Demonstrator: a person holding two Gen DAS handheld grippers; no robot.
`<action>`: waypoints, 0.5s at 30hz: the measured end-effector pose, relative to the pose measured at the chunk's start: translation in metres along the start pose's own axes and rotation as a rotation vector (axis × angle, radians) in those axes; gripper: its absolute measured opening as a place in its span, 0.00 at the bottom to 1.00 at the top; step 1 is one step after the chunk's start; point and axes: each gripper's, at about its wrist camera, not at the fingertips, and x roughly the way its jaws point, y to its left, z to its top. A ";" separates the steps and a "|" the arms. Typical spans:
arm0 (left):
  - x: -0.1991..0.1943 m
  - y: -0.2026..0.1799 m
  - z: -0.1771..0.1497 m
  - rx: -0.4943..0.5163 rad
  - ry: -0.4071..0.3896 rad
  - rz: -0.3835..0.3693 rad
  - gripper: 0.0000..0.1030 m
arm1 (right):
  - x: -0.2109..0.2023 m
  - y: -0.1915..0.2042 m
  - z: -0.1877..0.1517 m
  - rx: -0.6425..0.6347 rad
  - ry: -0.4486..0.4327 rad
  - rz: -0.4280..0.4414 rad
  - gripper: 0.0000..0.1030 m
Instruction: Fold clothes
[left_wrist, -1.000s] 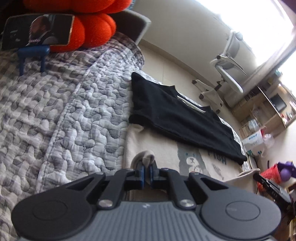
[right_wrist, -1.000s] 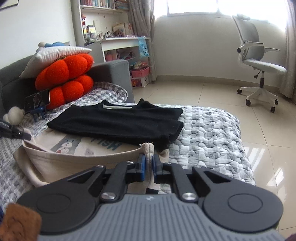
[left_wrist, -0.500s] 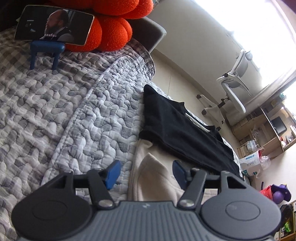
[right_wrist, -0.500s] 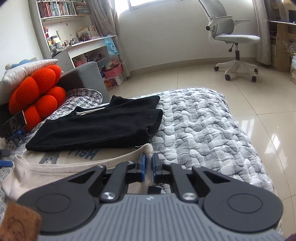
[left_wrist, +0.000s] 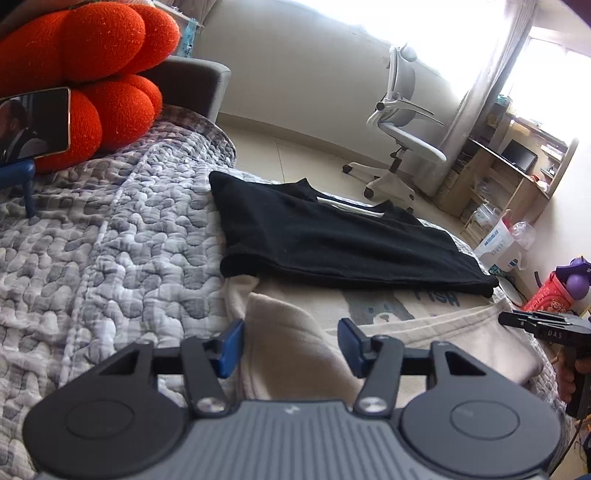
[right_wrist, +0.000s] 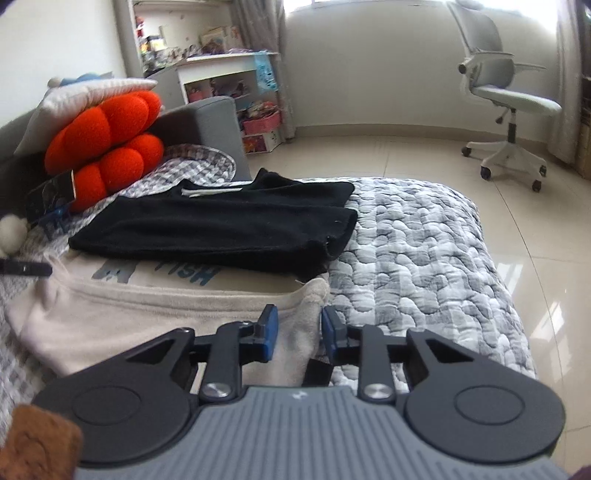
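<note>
Over beige shirt (left_wrist: 295, 354), left gripper (left_wrist: 291, 345) tilted down, closing

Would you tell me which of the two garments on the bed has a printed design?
The beige shirt nearest the grippers: it shows blue lettering and a bear print, while the folded black shirt overlapping its far part looks plain.

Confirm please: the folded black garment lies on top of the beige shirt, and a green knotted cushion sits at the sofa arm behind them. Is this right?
One detail is wrong: the knotted cushion is orange-red, not green, as the right wrist view shows. The rest holds: the folded black garment lies on top of the beige shirt, and the cushion sits at the sofa arm behind them.
</note>
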 end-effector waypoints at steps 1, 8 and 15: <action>0.001 -0.001 -0.001 0.013 0.001 0.001 0.18 | 0.001 0.002 0.000 -0.024 0.002 -0.004 0.29; -0.027 -0.004 -0.008 -0.036 -0.062 -0.028 0.10 | -0.024 0.001 -0.005 0.030 -0.088 -0.022 0.06; -0.099 -0.012 -0.026 -0.120 -0.171 -0.148 0.10 | -0.102 0.014 -0.018 0.078 -0.234 0.090 0.06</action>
